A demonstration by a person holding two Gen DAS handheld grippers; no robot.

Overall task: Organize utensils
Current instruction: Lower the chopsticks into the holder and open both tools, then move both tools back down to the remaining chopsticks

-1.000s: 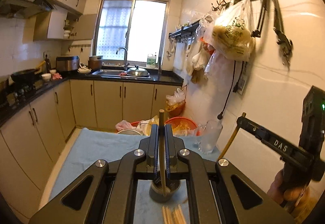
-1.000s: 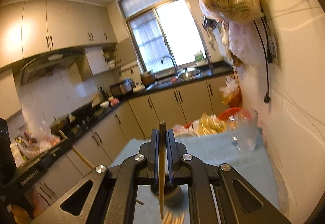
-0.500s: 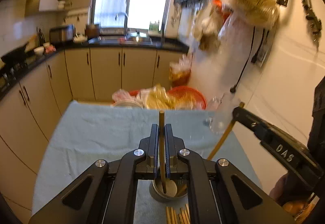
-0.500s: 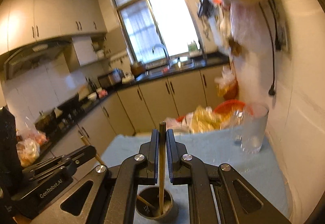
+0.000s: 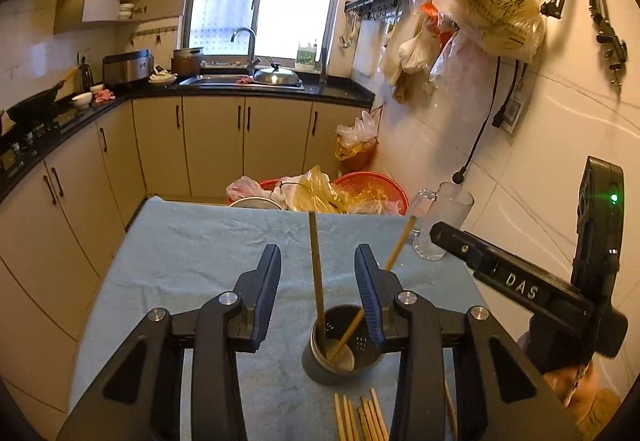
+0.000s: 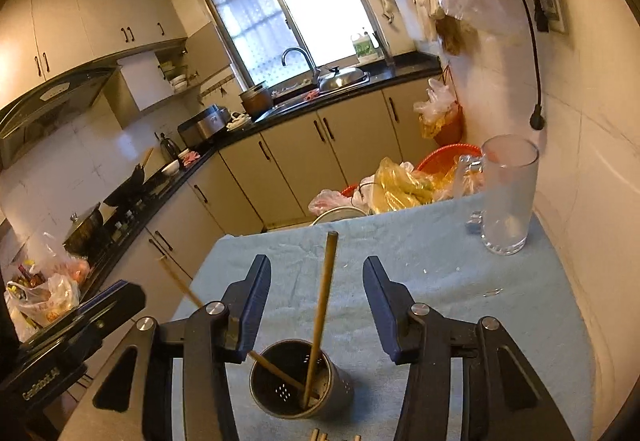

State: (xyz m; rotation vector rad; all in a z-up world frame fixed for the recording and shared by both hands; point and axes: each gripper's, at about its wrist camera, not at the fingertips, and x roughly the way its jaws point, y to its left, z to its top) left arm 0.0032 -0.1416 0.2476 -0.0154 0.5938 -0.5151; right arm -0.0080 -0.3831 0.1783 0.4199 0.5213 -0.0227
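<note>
A perforated metal utensil holder (image 5: 340, 345) (image 6: 300, 381) stands on the blue cloth near the front edge. Two wooden chopsticks stand in it: one upright (image 5: 316, 273) (image 6: 320, 313), one leaning (image 5: 384, 273) (image 6: 224, 325). More chopsticks (image 5: 360, 417) lie on the cloth in front of the holder; their ends show in the right wrist view (image 6: 320, 435). My left gripper (image 5: 316, 281) is open above the holder, empty. My right gripper (image 6: 316, 293) is open above the holder, empty. Each gripper shows in the other's view, the right (image 5: 520, 285) and the left (image 6: 60, 345).
A glass mug (image 5: 440, 221) (image 6: 506, 197) stands at the cloth's far right by the tiled wall. Red baskets with plastic bags (image 5: 332, 193) (image 6: 404, 185) sit beyond the table's far edge. Bags hang on the right wall (image 5: 492, 13). Kitchen cabinets run along the left and back.
Both grippers have opened and let go of their chopsticks, which now stand in the holder. Both have tilted down over the holder.
</note>
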